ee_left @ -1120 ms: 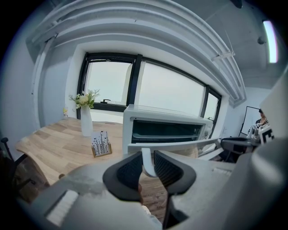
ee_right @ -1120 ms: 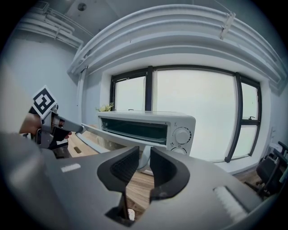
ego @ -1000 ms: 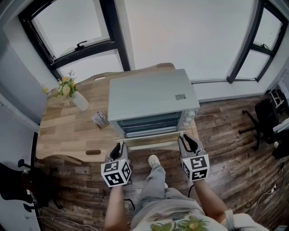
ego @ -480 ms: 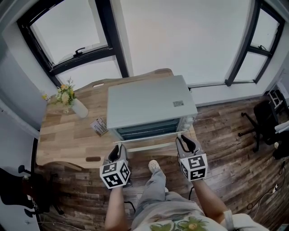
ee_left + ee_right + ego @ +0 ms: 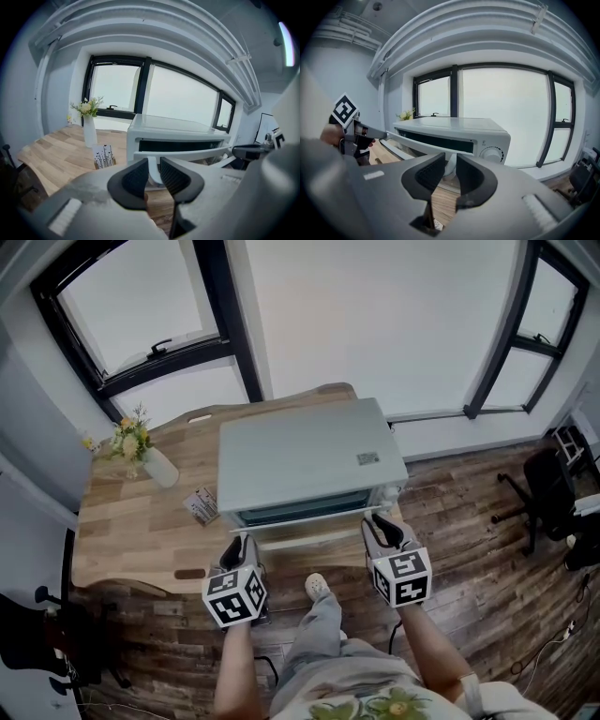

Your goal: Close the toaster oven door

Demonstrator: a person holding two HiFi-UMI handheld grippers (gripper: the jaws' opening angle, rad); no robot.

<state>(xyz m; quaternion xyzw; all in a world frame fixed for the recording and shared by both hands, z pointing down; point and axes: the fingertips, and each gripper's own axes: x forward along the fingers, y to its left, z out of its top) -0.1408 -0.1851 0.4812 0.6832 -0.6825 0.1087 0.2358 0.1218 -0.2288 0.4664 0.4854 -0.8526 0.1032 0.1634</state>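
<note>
- Toaster oven (image 5: 305,460) stands on the wooden table (image 5: 131,531), its front toward the person
- Door (image 5: 300,513) leans a little out from the oven front, not fully shut
- Left gripper (image 5: 240,546): jaws drawn in narrow, clamped on the left post of the white door handle (image 5: 179,153)
- Right gripper (image 5: 382,524): jaws likewise narrow, clamped on the handle's right post
- Vase (image 5: 157,465) of flowers stands well apart, at the table's left

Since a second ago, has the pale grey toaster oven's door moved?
Yes. The door swung upward, closer to the top edge of the toaster oven; the dark opening has narrowed.
</note>
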